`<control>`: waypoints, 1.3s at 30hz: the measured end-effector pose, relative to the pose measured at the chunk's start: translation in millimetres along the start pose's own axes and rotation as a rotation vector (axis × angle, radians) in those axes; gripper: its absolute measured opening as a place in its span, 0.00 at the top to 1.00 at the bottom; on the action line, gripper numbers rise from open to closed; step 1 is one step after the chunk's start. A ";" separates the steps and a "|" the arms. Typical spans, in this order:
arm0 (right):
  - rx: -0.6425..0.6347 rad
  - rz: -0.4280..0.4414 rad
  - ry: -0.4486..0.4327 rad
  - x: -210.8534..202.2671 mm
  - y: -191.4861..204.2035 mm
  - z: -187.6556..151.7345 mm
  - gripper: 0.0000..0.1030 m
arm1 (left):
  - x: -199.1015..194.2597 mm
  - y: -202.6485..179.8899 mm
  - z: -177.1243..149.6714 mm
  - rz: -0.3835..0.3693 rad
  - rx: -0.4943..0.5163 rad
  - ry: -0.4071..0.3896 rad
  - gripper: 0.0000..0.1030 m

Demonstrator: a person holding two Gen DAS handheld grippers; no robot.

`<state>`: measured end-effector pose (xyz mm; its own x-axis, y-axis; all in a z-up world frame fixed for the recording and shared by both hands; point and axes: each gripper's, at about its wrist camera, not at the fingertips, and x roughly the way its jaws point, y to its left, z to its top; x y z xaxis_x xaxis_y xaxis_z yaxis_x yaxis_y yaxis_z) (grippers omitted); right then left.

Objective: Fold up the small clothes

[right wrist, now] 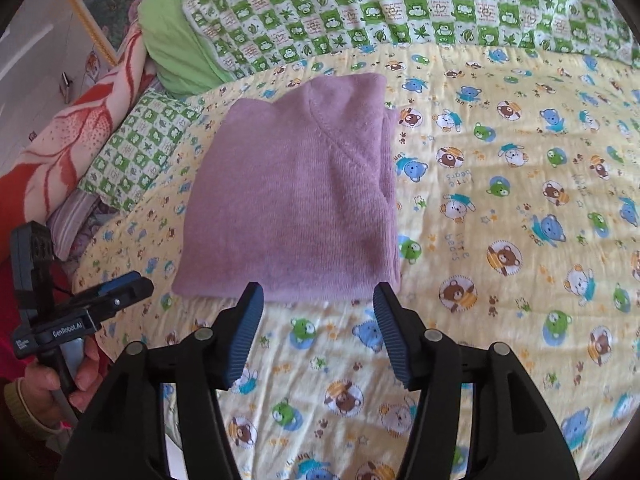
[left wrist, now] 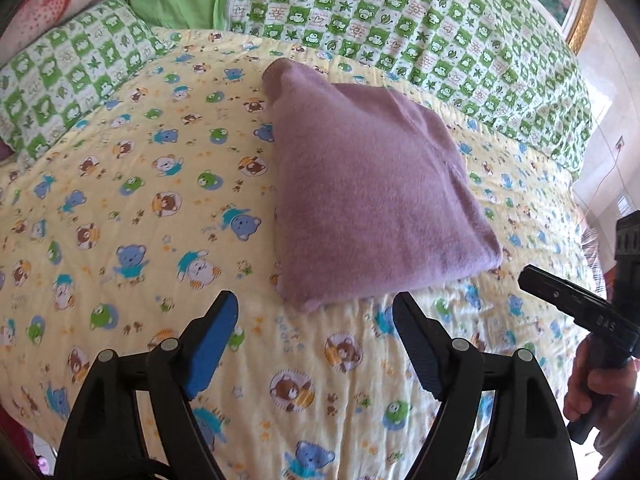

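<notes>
Spread over the bed, a yellow bear-print quilt [right wrist: 500, 200] carries the folded fuzzy purple sweater [right wrist: 296, 200] mid-surface, and both the left gripper [left wrist: 316, 304] and right gripper [right wrist: 318, 294] are held wide open, empty, so any final fold is best started from the near hem.

A yellow bear-print quilt [left wrist: 140, 200] is covering the bed; a green checked blanket [right wrist: 360, 4] is lying behind, beside a gilt-framed picture [right wrist: 86, 16].

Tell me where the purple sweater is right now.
The purple sweater lies folded on the yellow bear-print quilt, centred in the right wrist view just beyond the open right gripper. The green checked blanket lies beyond it.
</notes>
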<state>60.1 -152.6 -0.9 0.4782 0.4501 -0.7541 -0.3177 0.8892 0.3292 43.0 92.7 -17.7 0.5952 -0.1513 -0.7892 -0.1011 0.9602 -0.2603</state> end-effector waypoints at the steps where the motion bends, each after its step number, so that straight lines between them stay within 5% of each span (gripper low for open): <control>1: -0.006 -0.008 -0.005 -1.7 2.3 -4.9 0.41 | -1.0 0.1 -3.2 0.006 0.004 -0.003 0.22; 17: -0.059 -0.094 -0.041 -15.7 25.3 -62.9 0.25 | -21.6 -5.7 -37.9 0.060 0.110 -0.034 0.19; 27: -0.122 -0.115 -0.132 -28.9 33.5 -49.7 0.15 | -43.9 -22.8 -34.2 0.134 0.183 -0.169 0.04; 39: -0.200 -0.142 -0.140 -3.8 39.3 -42.5 0.11 | -16.1 -23.1 -30.1 0.165 0.170 -0.141 0.04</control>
<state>11.0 -122.8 -9.2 0.6333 0.3419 -0.6942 -0.3884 0.9164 0.0970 11.8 66.0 -15.7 0.6878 0.0333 -0.7251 -0.0778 0.9966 -0.0281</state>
